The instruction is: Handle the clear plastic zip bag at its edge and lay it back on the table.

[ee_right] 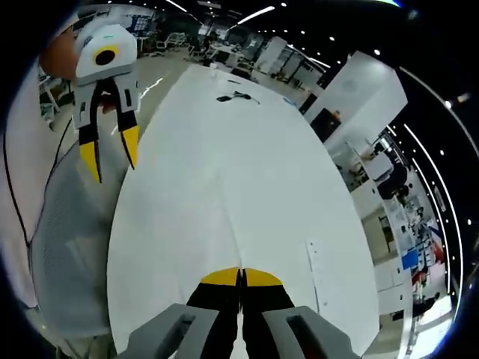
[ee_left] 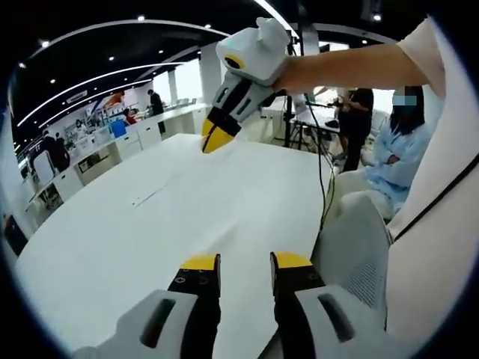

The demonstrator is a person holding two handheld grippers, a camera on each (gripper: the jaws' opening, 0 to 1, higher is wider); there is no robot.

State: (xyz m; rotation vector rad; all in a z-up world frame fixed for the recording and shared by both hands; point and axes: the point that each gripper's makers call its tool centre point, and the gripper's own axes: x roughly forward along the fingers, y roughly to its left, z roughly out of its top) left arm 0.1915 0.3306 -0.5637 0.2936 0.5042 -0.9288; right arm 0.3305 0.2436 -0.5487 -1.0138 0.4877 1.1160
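Two hand-held grippers hang over a long white table [ee_left: 112,247] in an open-plan office. The left gripper [ee_left: 245,269] is open, with a clear gap between its yellow-tipped jaws, and is empty. In the right gripper view it [ee_right: 111,157] hangs over the table's edge beside a grey mesh chair [ee_right: 67,247], jaws splayed.

The right gripper [ee_right: 241,277] has its jaws pressed together, yellow tips touching. In the left gripper view it [ee_left: 213,138] is held by a bare arm, pointing down at the table's middle.

The clear plastic zip bag [ee_right: 230,224] is hard to pick out against the white top. A faint straight line runs from the right gripper's tips along the table's middle and may be the bag's edge. Whether the jaws pinch it cannot be told.

A thin pale strip [ee_right: 314,273] lies flat near one long edge, and black cables [ee_right: 236,97] rest at the far end. A person in pale blue [ee_left: 400,149] sits beyond the table's corner.
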